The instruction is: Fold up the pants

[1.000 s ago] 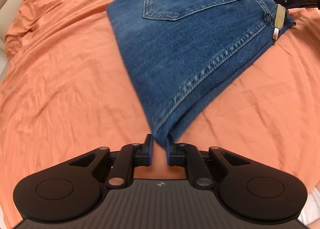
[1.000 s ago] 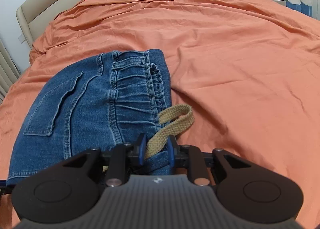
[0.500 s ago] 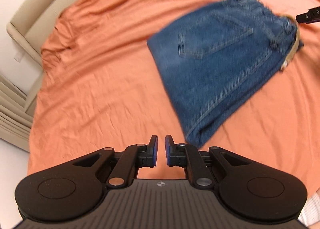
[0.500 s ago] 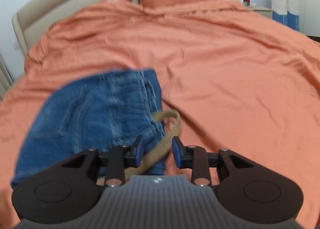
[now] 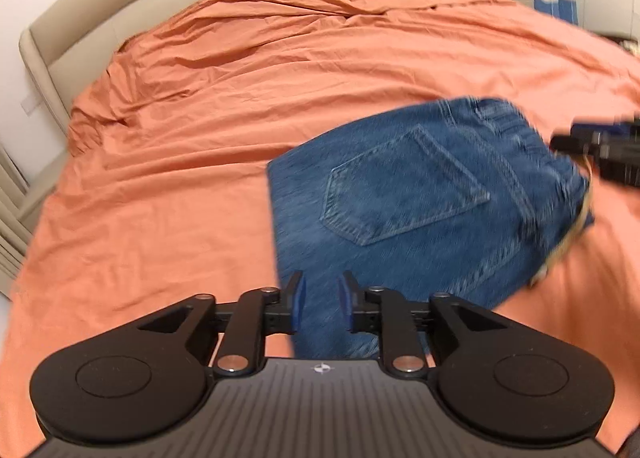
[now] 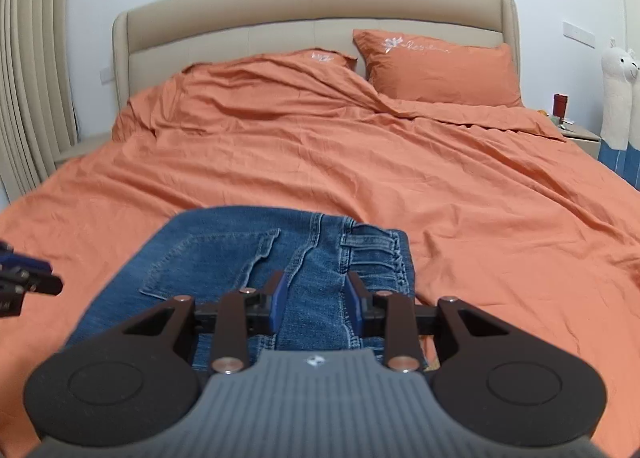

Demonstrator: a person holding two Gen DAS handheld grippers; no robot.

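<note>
The blue jeans (image 5: 420, 210) lie folded in a compact bundle on the orange bed cover (image 5: 200, 178), back pocket up, with a beige drawstring (image 5: 576, 226) trailing at the waistband side. My left gripper (image 5: 320, 298) hovers above the bundle's near corner; its jaws are opening and nothing is pressed between them. In the right wrist view the jeans (image 6: 248, 258) lie just below my right gripper (image 6: 316, 298), which is open and lifted off the denim. Each gripper shows at the edge of the other's view: the right gripper (image 5: 600, 150) and the left gripper (image 6: 24, 282).
Two orange pillows (image 6: 440, 70) rest against a beige padded headboard (image 6: 312, 6) at the far end. Pleated curtains (image 6: 28, 78) hang at the left. A nightstand (image 6: 580, 134) with a red cup (image 6: 560, 102) and a white plush toy (image 6: 618, 90) stand at the right.
The left gripper let go of the jeans' corner and the right gripper released the drawstring; both opened, lifted and tilted up, so more of the bed and the headboard shows.
</note>
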